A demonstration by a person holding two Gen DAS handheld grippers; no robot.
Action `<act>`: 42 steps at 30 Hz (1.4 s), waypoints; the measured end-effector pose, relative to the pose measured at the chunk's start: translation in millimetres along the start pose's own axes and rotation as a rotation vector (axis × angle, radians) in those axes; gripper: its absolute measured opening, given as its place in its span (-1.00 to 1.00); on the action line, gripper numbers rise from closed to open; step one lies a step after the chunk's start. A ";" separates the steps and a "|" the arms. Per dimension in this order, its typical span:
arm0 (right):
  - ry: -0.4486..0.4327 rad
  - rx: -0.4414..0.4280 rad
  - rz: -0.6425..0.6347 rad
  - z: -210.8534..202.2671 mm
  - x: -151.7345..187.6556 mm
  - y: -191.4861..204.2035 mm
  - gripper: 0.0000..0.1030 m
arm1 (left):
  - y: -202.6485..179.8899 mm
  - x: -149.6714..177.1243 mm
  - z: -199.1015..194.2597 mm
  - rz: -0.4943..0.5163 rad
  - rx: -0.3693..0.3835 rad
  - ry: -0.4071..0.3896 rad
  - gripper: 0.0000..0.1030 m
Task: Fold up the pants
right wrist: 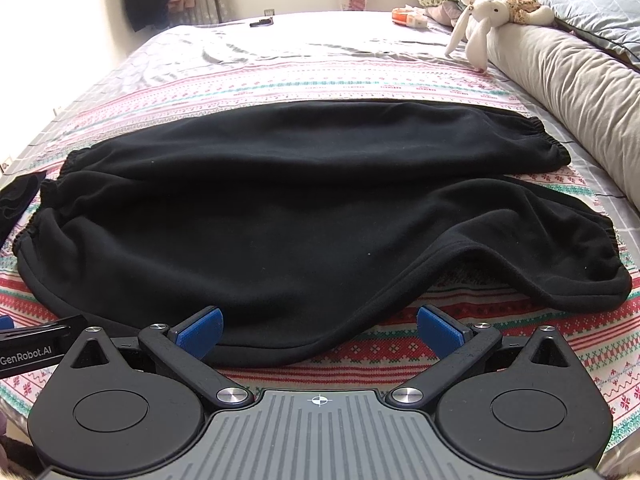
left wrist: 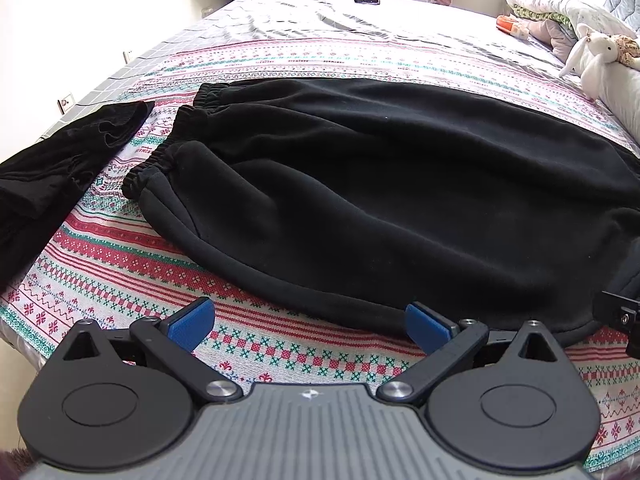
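Note:
Black fleece pants [left wrist: 360,184] lie spread flat across the patterned bedspread, the elastic waistband at the left and two cuffed legs pointing right [right wrist: 500,200]. My left gripper [left wrist: 308,326] is open and empty, low over the bedspread at the pants' near edge, toward the waistband end. My right gripper [right wrist: 320,330] is open and empty, its jaws on either side of the pants' near hem, where the near leg bulges up in a fold [right wrist: 472,256].
Another dark garment [left wrist: 60,160] lies folded at the left bed edge. A white plush rabbit [right wrist: 480,20], pillows and a rolled grey quilt [right wrist: 568,92] line the right side. A small dark object [left wrist: 367,0] and an orange packet [left wrist: 512,26] lie at the far end.

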State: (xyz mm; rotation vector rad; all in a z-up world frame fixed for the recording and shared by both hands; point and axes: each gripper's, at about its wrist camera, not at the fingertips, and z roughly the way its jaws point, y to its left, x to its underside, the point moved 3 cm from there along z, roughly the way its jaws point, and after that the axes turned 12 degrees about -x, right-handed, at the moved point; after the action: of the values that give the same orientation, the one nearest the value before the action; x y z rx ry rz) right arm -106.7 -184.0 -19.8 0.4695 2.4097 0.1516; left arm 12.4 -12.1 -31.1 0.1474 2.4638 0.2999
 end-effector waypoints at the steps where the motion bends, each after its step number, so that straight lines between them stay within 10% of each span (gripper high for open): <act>1: 0.001 0.000 -0.001 0.2 0.1 0.0 1.00 | 0.7 -0.3 0.1 -0.001 0.001 0.001 1.00; 21: 0.012 0.010 -0.003 5.1 2.3 -0.4 1.00 | 3.5 -2.3 1.3 -0.006 0.002 0.002 1.00; 33: 0.064 -0.063 -0.021 16.8 -1.3 4.6 1.00 | 35.0 -22.6 4.5 -0.030 -0.053 -0.163 1.00; 42: 0.089 -0.250 -0.237 29.4 5.2 62.1 1.00 | 95.1 -57.9 62.8 -0.148 -0.018 0.076 1.00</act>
State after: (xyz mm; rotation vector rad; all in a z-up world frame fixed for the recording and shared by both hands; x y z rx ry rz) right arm -73.4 -124.7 -31.4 0.0633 2.4668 0.3699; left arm 99.8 80.8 -21.2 -0.0550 2.5301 0.2670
